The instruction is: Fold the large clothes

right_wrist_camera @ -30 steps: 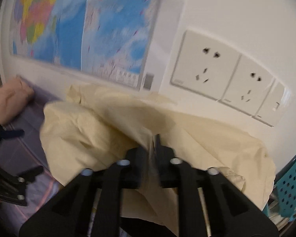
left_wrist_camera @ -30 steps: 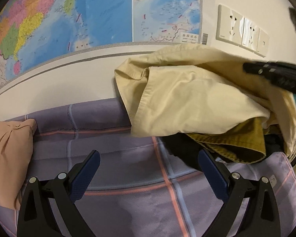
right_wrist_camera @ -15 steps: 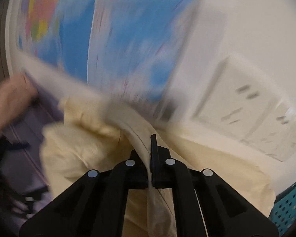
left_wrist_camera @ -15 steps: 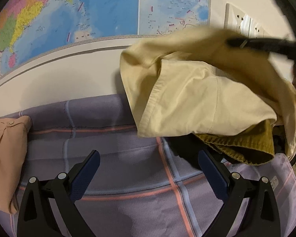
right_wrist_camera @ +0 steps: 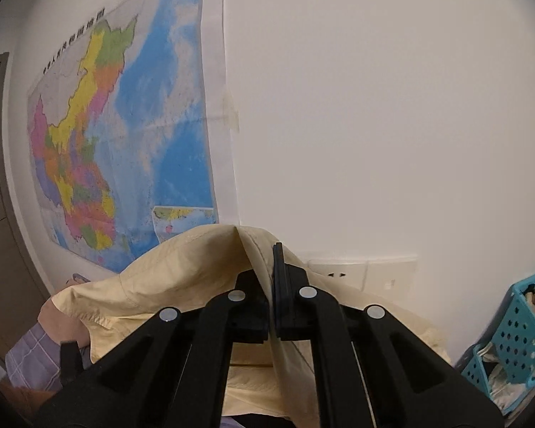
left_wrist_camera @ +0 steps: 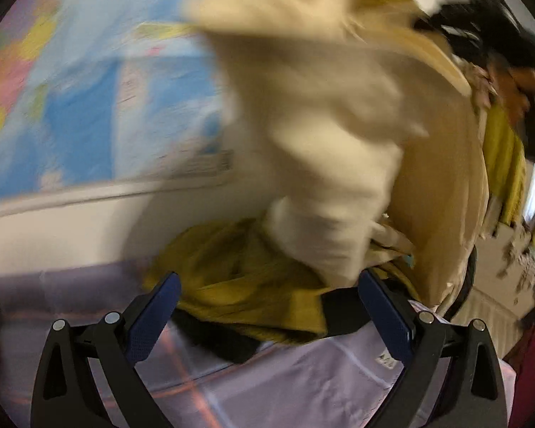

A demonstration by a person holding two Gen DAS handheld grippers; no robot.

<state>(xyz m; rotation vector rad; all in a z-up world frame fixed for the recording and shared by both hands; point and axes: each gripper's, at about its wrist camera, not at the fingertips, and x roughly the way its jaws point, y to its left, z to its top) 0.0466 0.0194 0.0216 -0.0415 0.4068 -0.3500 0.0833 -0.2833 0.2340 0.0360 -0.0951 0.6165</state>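
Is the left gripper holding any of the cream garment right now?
No: the left gripper stands wide open with nothing between its blue pads, while the cream garment hangs from above it.

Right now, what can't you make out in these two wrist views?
- Cream garment: motion-blurred in the left wrist view; its type is unreadable.
- Dark item: mostly under the mustard garment.
- Right gripper: its fingers cover the pinched cream fabric's edge.
- Blue basket: cut off by the right wrist frame edge.
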